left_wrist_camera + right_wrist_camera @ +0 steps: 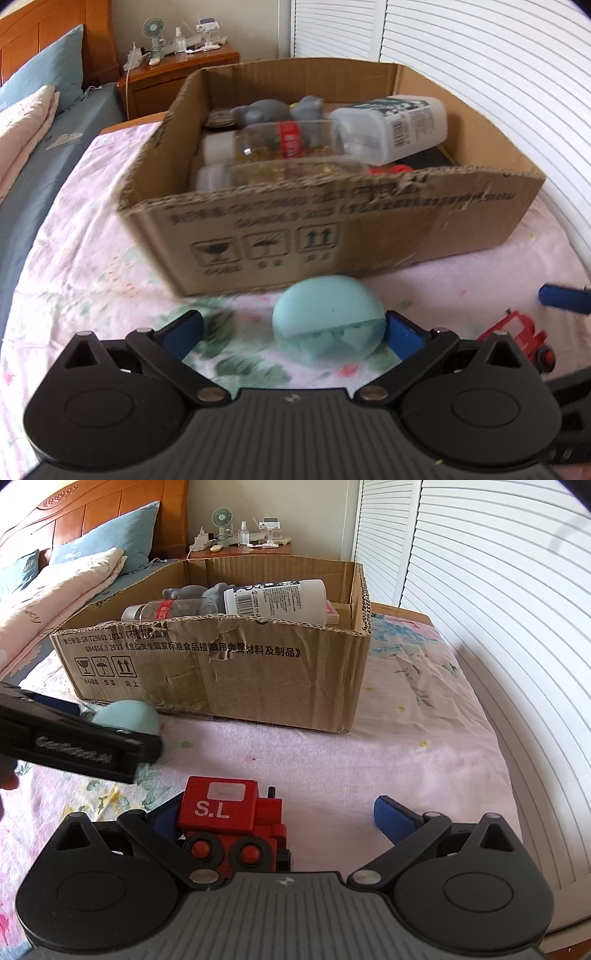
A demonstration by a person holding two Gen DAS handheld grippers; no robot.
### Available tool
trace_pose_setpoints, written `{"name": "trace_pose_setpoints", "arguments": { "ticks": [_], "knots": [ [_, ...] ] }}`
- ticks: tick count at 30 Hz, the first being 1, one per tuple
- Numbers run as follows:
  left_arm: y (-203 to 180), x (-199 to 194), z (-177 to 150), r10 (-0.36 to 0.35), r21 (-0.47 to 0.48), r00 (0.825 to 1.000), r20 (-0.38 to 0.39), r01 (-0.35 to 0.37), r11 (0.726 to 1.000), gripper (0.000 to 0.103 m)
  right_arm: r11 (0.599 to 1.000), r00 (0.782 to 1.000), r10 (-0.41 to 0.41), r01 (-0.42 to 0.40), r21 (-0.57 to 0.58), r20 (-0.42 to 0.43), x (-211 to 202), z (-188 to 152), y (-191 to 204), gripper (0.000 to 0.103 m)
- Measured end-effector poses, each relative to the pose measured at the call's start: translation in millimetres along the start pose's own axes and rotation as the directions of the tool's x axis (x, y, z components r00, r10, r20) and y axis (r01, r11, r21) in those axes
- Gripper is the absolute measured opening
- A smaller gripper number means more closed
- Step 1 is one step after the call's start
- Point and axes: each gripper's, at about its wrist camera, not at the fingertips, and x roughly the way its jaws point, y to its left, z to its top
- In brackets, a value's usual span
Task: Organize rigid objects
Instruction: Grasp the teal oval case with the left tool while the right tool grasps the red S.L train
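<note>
Below the cardboard box (332,229) front wall, centre frame, the left gripper (293,332) spreads wide around a teal egg-shaped object (327,317) on the bedspread. Lower left in the right view, the right gripper (280,819) gapes beside a red toy vehicle (225,819), open bedspread (406,746) stretching rightward.

we count one cardboard box (221,679) on the bedspread, holding two clear bottles (288,142), one white bottle (391,125) and one grey figure (266,109). outside it, near its front wall, we count one teal egg-shaped case (327,321) and one red toy truck (225,812).

Cardboard box (221,679) wall blocks forward; rightward bedspread (424,738) clear.
</note>
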Motion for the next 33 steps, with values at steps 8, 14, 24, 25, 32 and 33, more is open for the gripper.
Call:
{"name": "trace_pose_setpoints", "arguments": {
  "ticks": [8, 14, 24, 25, 32, 33],
  "knots": [
    [24.0, -8.6, -14.2, -0.006, -0.001, 1.000, 0.016, 0.006, 1.000, 0.102, 1.000, 1.000, -0.008, 0.008, 0.008, -0.006, 0.3, 0.3, 0.9, 0.103],
    [25.5, -9.1, -16.6, -0.028, 0.029, 0.999, 0.038, 0.027, 0.999, 0.103, 1.000, 1.000, -0.011, 0.011, 0.011, -0.007, 0.1, 0.5, 1.7, 0.103],
    [15.8, -2.7, -11.3, -0.101, 0.111, 0.993, 0.054, 0.094, 0.989, 0.101, 1.000, 1.000, -0.005, 0.005, 0.005, 0.003, -0.4, -0.5, 0.9, 0.103],
    [15.3, -2.0, -10.3, -0.108, 0.113, 0.993, 0.056, 0.101, 0.988, 0.100, 1.000, 1.000, -0.004, 0.004, 0.004, 0.004, -0.4, -0.7, 0.9, 0.103],
    [14.5, -2.4, -11.5, -0.135, 0.145, 0.988, 0.075, 0.123, 0.982, 0.095, 1.000, 1.000, 0.000, 0.000, -0.002, 0.010, -0.7, -2.0, 0.8, 0.103],
    [14.7, -2.6, -11.4, -0.139, 0.151, 0.987, 0.077, 0.127, 0.980, 0.094, 1.000, 1.000, 0.000, 0.000, -0.001, 0.010, -1.0, -2.1, 0.7, 0.103]
  ]
}}
